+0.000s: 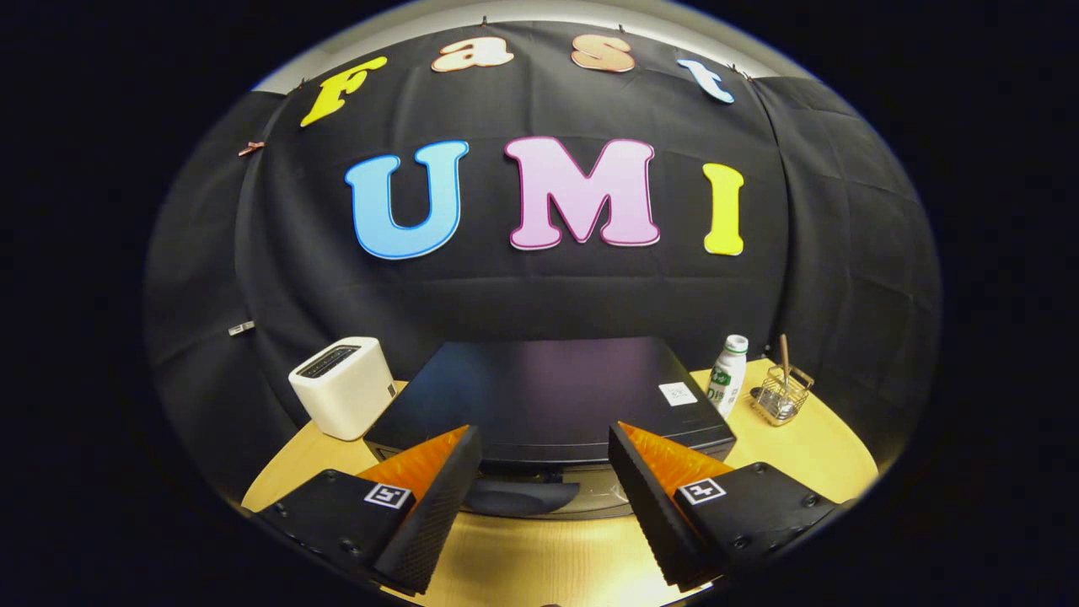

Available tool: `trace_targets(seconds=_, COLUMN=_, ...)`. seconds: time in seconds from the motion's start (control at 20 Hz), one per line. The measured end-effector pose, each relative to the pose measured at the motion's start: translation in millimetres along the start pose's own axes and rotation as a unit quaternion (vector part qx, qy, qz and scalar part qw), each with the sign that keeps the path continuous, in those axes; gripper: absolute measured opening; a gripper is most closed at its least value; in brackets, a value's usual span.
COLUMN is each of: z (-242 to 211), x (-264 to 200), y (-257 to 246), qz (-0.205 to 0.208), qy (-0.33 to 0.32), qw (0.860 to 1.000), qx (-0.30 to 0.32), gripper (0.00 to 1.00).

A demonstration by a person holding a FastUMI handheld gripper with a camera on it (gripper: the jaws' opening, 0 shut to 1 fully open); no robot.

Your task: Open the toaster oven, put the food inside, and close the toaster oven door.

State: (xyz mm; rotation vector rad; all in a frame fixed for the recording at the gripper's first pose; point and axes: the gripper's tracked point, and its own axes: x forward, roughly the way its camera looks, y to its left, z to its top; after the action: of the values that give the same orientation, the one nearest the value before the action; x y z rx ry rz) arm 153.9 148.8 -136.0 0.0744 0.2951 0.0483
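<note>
In the gripper view, the claw (545, 464) is spread wide with nothing between its fingers, poised above the wooden counter (809, 455). Just ahead of the fingers sits the toaster oven (548, 392), a dark box seen from above its top; its door handle (518, 496) lies in the gap between the fingertips, apart from both, and the door looks closed. A small white label (678, 394) sits on the oven's top near its right side. Left of the oven stands a white toaster (344, 386). To the right stand a white bottle (728, 375) with a green cap and, beyond it, a wire basket (781, 396) holding a stick
</note>
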Motion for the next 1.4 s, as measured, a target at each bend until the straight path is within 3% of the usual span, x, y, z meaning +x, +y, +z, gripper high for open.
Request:
trace_targets(seconds=0.2, z=-33.8, x=17.9, y=11.4, qz=0.005, qy=0.038, qw=0.999, qx=-0.021, gripper=0.99)
trace_targets(seconds=0.35, z=-39.2, x=16.6, y=12.0, qz=-0.008, qy=0.027, qw=0.999, qx=-0.045, gripper=0.99)
trace_targets(seconds=0.6, z=-48.5, x=11.4, y=17.8, qz=-0.007, qy=0.055, qw=0.998, qx=-0.021, gripper=0.98)
trace_targets(seconds=1.0, z=-90.6, x=-44.1, y=17.4, qz=0.005, qy=0.082, qw=0.996, qx=-0.033, gripper=0.97)
trace_targets(seconds=1.25, z=-135.0, x=-68.7, y=18.9, qz=0.015, qy=0.130, qw=0.989, qx=-0.072, gripper=0.97)
trace_targets(seconds=1.4, z=-171.4, x=-76.2, y=15.9, qz=0.025, qy=0.175, qw=0.983, qx=-0.057, gripper=0.97)
